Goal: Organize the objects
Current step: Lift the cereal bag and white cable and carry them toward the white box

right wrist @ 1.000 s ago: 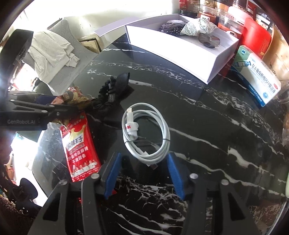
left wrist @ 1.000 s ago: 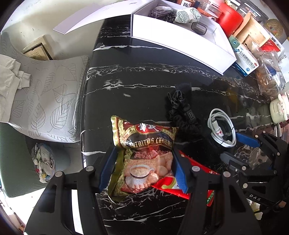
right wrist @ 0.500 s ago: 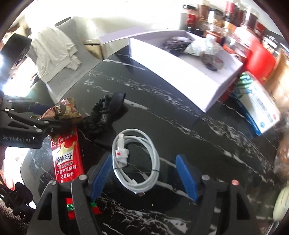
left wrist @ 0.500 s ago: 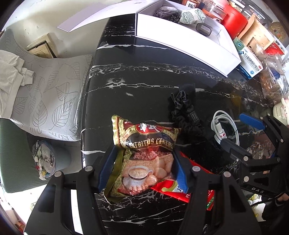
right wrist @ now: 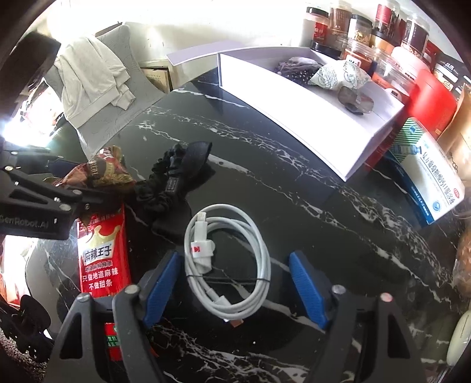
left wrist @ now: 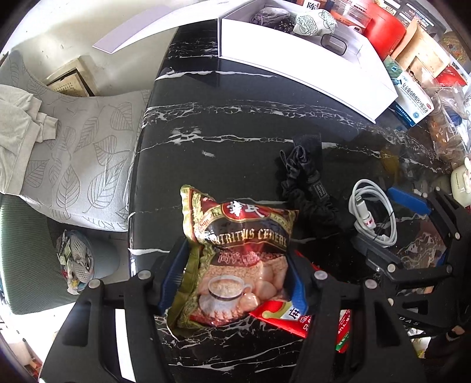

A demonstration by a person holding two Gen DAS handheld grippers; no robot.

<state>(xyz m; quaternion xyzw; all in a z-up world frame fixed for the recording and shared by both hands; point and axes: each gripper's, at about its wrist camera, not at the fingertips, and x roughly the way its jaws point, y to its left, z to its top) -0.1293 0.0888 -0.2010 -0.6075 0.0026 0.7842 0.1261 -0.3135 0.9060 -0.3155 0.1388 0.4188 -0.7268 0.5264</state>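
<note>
While hidden leftward, jars (right wrist: pixel 357 28) show rightward.

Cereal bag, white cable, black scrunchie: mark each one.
Cereal bag (left wrist: pixel 244 235), left wrist view, on its printed front.
White cable (right wrist: pixel 259 244), right wrist view, on the coil's right side.
Black scrunchie (left wrist: pixel 306 188), left wrist view, on its gathered fabric.

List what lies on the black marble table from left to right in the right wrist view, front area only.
red snack packet → black fabric bundle → coiled white cable → blue and white box
</note>
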